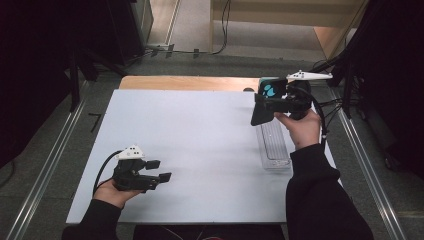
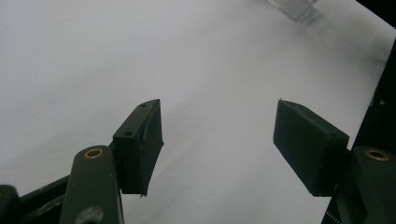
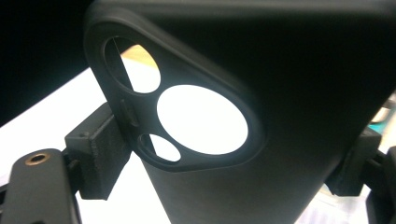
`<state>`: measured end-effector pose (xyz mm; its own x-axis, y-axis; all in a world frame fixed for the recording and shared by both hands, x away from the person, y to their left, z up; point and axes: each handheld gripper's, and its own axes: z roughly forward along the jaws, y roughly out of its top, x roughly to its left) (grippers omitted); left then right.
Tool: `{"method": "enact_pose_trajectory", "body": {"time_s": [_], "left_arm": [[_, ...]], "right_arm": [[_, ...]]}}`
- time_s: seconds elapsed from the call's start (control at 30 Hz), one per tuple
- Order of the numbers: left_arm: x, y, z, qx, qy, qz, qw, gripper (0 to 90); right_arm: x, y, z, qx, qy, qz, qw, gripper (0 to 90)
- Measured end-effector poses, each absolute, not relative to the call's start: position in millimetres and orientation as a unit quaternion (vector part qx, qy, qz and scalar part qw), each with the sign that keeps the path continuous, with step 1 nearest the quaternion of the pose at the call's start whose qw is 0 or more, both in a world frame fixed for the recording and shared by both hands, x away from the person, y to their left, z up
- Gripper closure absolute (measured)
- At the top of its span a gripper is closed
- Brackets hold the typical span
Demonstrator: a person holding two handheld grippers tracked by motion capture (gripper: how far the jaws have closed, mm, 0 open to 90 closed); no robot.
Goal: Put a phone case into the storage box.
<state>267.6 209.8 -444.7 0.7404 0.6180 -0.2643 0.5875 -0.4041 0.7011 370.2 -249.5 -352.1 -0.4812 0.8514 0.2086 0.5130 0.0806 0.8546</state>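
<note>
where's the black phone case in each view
High view: the black phone case is upper right, held above the table in the right hand-held gripper.
Right gripper view: it spans the centre and right, camera cutouts at left, clamped between the jaws.
Left gripper view: not in it.
Shared landmark: the white table top, seen through the cutouts.

Dim room, dark at both sides of high view; white table top [image 1: 200, 150] evenly lit from overhead, faint soft shadows. Left gripper view slightly soft, mild grain. Right gripper view backlit: black phone case [image 3: 280, 116] near-silhouette, cutouts blown white, close surfaces out of focus.
</note>
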Motion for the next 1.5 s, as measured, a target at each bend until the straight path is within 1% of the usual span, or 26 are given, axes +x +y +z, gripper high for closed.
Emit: {"method": "enact_pose_trajectory", "body": {"time_s": [0.2,0.53,0.63,0.73,0.77,1.0,1.13,1.17,1.3,1.4,1.5], "left_arm": [[268,212,-446,0.835,0.363,0.015,0.412,33.3],[271,212,-448,0.836,0.364,0.007,0.41,33.3],[271,211,-449,0.837,0.362,0.006,0.411,33.3],[271,210,-449,0.837,0.36,0.004,0.411,33.3],[271,210,-450,0.837,0.36,0.004,0.411,33.3],[272,210,-451,0.838,0.36,0.001,0.41,33.3],[272,210,-451,0.837,0.36,0.0,0.412,33.4],[272,210,-451,0.837,0.36,-0.001,0.412,33.4],[272,211,-451,0.838,0.359,-0.001,0.411,33.4],[272,211,-451,0.837,0.36,-0.002,0.413,33.4],[272,211,-451,0.837,0.361,-0.001,0.411,33.4]], "right_arm": [[398,-268,-362,0.521,0.693,0.463,0.185,14.1],[436,-281,-379,0.563,0.676,0.428,0.207,14.3],[446,-282,-392,0.571,0.682,0.406,0.21,14.3],[456,-283,-407,0.59,0.671,0.409,0.183,14.3],[459,-282,-411,0.593,0.671,0.406,0.182,14.3],[474,-267,-431,0.598,0.687,0.364,0.197,14.0],[480,-263,-440,0.603,0.689,0.35,0.197,13.1],[481,-263,-442,0.604,0.69,0.344,0.201,11.9],[484,-268,-445,0.609,0.683,0.362,0.178,0.0],[482,-269,-444,0.605,0.689,0.359,0.174,0.0],[475,-270,-436,0.601,0.69,0.355,0.189,0.0]]}}
